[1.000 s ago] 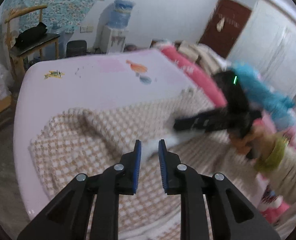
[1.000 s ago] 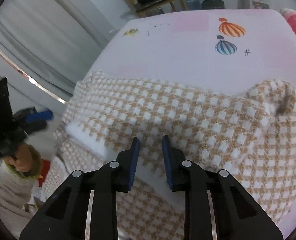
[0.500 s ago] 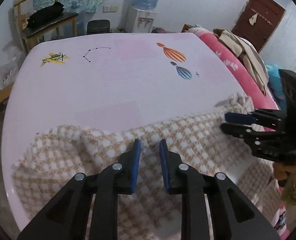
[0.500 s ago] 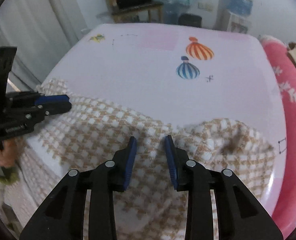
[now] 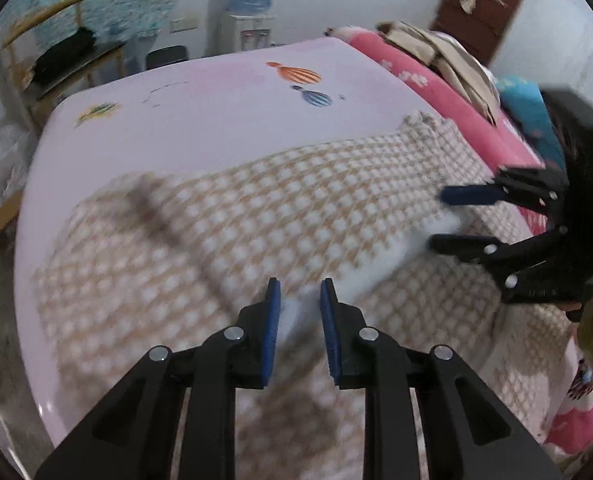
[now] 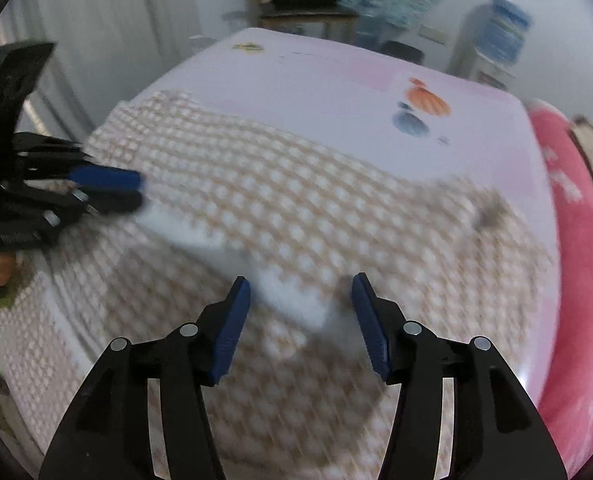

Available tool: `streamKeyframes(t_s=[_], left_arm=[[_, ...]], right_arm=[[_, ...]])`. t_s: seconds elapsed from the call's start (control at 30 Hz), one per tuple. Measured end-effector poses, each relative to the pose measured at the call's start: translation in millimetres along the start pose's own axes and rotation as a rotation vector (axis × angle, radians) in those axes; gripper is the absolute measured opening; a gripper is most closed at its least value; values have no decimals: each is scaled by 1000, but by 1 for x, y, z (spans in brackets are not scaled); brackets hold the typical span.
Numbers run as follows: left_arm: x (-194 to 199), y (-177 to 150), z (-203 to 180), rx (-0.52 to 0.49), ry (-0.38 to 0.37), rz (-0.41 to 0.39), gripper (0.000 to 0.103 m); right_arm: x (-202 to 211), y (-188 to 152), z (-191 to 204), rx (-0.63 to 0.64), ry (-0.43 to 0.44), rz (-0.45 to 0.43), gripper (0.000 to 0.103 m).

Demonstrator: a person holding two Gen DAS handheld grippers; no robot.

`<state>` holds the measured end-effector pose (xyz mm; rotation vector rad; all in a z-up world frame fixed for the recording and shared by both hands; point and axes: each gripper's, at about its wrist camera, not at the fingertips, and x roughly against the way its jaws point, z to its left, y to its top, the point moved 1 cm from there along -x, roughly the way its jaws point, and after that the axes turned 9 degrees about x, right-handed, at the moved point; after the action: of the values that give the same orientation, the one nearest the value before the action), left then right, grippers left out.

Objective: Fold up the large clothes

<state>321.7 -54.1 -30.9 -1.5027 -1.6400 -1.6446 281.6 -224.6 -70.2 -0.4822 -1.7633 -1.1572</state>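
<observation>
Lying beneath right claw (image 6: 301, 316), checked garment (image 6: 296, 200)

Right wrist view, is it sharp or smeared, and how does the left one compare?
Right wrist view: the checked garment and balloon print are motion-smeared, only the right gripper is crisp. Left wrist view: blur is milder, the garment soft near the left gripper; fisheye bends the bed edge in both.
</observation>
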Motion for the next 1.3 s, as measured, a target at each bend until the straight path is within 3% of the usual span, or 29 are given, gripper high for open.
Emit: streamKeyframes(t_s=[0.1,0.17,0.33,0.47,0.6,0.73,1.17,1.3], left_arm=[[22,-15,11,51,45,-28,21],[49,-34,22,99,19,-81,22],[109,-79,42,203,27,-203,25],[133,-127,59,284,37,-227,25],[127,-160,63,328,70,-198,25],[115,-179,71,375,38,-174,25],[82,-173,81,399,21,-127,26],[77,-167,88,422,-38,-127,31]], right_arm=[[23,-27,-10,-57,-65,34,53],[46,-41,-6,-103,-24,-4,53],[101,-74,24,-190,79,-118,69],[119,-104,66,-223,181,-148,72],[104,-119,90,-244,188,-112,72],[85,-133,95,-291,178,-59,72],[72,-128,89,-324,160,-48,73],[68,-127,88,-333,169,-48,74]])
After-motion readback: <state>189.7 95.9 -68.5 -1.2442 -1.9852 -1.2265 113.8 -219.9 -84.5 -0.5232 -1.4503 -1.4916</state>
